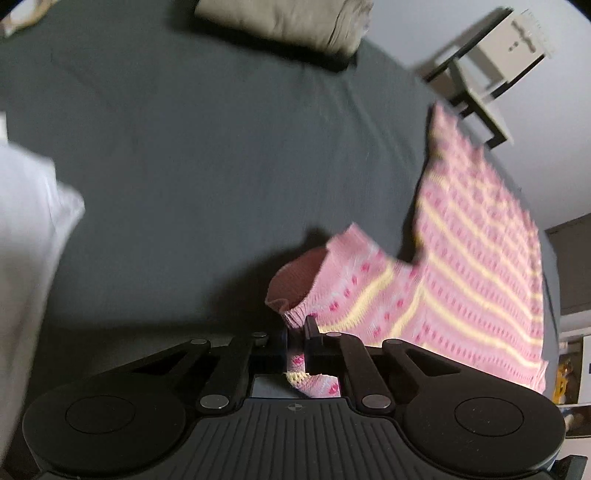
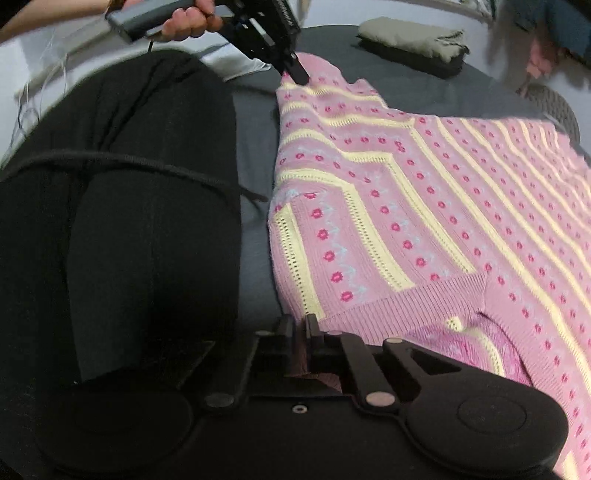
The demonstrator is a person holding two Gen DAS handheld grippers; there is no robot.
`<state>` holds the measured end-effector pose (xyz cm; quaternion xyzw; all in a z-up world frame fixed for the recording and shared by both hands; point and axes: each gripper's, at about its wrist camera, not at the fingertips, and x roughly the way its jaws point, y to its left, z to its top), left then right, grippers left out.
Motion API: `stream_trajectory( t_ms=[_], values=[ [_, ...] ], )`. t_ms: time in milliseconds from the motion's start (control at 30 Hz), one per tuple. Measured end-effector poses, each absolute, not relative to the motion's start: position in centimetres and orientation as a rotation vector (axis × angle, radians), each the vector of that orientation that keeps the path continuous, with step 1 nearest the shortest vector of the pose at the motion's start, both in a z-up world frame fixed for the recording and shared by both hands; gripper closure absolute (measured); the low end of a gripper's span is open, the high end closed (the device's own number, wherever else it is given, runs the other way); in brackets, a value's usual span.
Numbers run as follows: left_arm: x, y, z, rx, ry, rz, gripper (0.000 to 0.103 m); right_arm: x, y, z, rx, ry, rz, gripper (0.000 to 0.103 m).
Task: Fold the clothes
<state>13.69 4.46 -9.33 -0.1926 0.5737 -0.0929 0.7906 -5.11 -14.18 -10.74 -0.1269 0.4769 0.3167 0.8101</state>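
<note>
I've got L gripper [image 1: 295,334] & R gripper [image 2: 300,325] both clamped on the pink sweater's [image 2: 424,206] edge, held over the grey bed [image 1: 203,147]; thin knit bite could slip if I tug unevenly.

Dim, soft indoor light, perhaps from above; strong fisheye bending at the edges, motion blur throughout.

The sweater [image 2: 424,206] lies on the bed [image 1: 203,166], folded garment [image 1: 280,22] behind it

Left gripper [image 1: 295,332] and right gripper [image 2: 300,325]: jaws clamped on fabric.
</note>
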Motion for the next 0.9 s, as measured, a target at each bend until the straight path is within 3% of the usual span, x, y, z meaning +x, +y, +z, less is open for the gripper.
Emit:
stream_trajectory(
  t_ms=[167, 333, 433, 667, 900],
  values=[
    [14.5, 4.3, -8.8, -0.35, 1.258, -0.178, 0.096, -5.2, -15.2, -11.0, -0.216, 1.046, 0.661, 0.094],
    [13.7, 3.6, -9.5, -0.337, 1.275, -0.19, 0.095, -6.1, -16.4, -10.9, -0.199, 1.035, 0.649, 0.062],
    [13.1, 3.4, -7.8, -0.361, 1.236, -0.238, 0.095, -7.0, -17.7, -9.5, -0.165, 1.007, 0.603, 0.051],
    [11.0, -2.4, -2.1, -0.177, 1.125, -0.485, 0.095, -7.9, -22.0, -6.1, 0.068, 0.942, 0.465, 0.049],
    [6.7, -15.8, -3.6, 0.412, 1.086, -0.672, 0.095, -7.0, -24.3, -6.3, 0.2, 0.885, 0.378, 0.048]
  ],
)
